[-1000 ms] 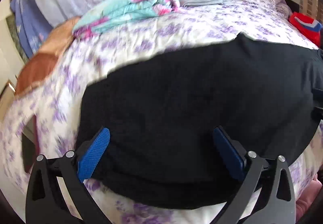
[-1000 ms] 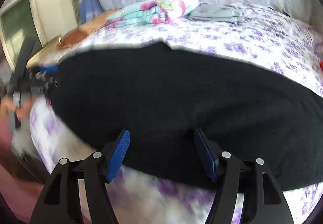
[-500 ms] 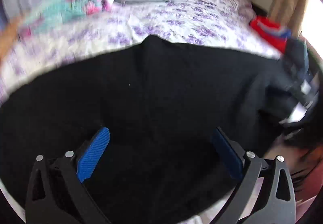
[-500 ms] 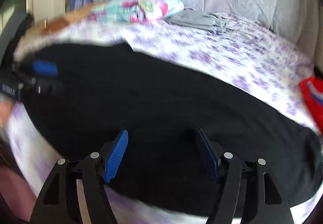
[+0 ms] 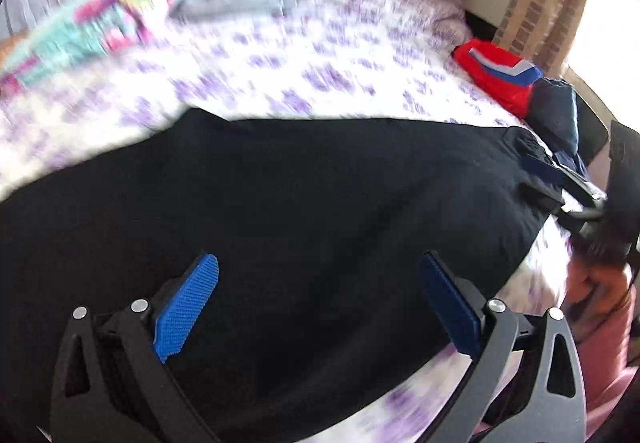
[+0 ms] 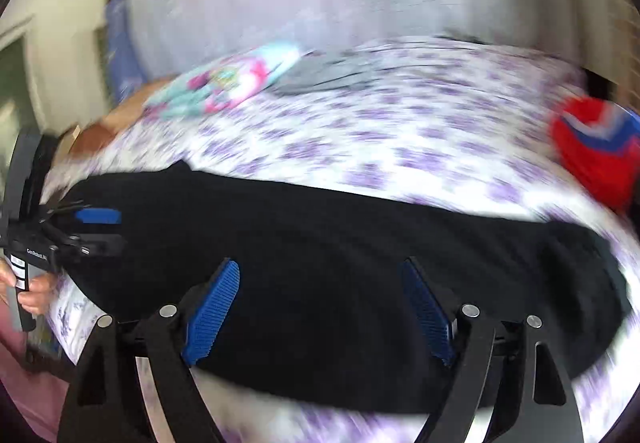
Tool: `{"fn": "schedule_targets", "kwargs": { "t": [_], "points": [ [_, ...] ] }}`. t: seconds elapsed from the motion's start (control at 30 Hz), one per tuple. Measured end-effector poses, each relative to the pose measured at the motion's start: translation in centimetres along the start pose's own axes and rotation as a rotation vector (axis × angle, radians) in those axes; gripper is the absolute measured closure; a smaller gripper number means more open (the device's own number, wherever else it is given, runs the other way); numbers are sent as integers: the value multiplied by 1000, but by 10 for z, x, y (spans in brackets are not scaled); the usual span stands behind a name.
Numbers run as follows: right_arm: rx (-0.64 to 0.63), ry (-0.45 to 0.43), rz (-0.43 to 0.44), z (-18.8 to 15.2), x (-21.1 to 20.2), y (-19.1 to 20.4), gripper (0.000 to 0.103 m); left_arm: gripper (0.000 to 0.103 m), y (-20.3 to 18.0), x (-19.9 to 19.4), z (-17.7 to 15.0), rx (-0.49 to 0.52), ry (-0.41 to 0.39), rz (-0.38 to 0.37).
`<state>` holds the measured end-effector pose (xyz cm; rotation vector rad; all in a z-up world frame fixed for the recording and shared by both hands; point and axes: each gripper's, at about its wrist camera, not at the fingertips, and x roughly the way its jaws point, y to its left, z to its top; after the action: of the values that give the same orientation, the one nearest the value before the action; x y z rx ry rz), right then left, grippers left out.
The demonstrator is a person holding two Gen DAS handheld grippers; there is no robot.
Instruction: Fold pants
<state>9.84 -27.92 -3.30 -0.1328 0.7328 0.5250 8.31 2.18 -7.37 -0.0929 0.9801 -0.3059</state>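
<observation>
Pants (image 5: 304, 203), black, cover the floral bedspread (image 5: 320, 55); left gripper (image 5: 320, 303) and right gripper (image 6: 320, 307) both spread wide.

Between the jaws of the left gripper (image 5: 318, 301) lay the pants (image 5: 280, 227), a matt black cloth, soft and nearly without sheen. The pads (image 5: 186, 309) were blue, ribbed rubbery plastic, rough to the eye, set on matt black plastic arms pinned with shiny metal rivets. The right gripper (image 6: 320, 307) showed the same finish. Beyond the jaws the bedsheet (image 5: 320, 59) was thin printed cotton-like cloth, white with purple flowers (blurred, so the weave could not be told). Farther off lay a folded blanket (image 6: 228, 83) of fluffy bright cloth and a red garment (image 5: 496, 71), smooth and slightly glossy.
</observation>
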Motion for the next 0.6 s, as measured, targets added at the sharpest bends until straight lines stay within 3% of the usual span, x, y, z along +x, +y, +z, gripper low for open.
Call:
{"fn": "schedule_targets", "kwargs": {
  "t": [0.07,0.13,0.2,0.33,0.37,0.43,0.5,0.53,0.6],
  "points": [
    [-84,97,3,6,31,3,20,5,-9,26,-2,-24,78,-9],
    [-119,156,-4,1,42,-15,19,5,-21,32,-8,46,64,67],
    [-61,168,34,0,42,-51,18,5,-31,33,-15,127,52,115],
    [55,146,-209,-18,26,-147,18,4,-30,32,-19,120,29,116],
    [108,133,-198,-23,20,-166,20,4,-30,32,-19,117,25,117],
    [213,97,-163,-25,3,-190,43,4,-30,33,-21,122,21,125],
    [213,44,-228,-21,-11,-184,39,4,-32,34,-21,130,13,135],
    [191,4,-255,-19,-17,-174,30,4,-31,31,-23,128,9,136],
    [147,-7,-195,-13,-15,-163,30,4,-32,32,-23,124,4,138]
  ]
}}
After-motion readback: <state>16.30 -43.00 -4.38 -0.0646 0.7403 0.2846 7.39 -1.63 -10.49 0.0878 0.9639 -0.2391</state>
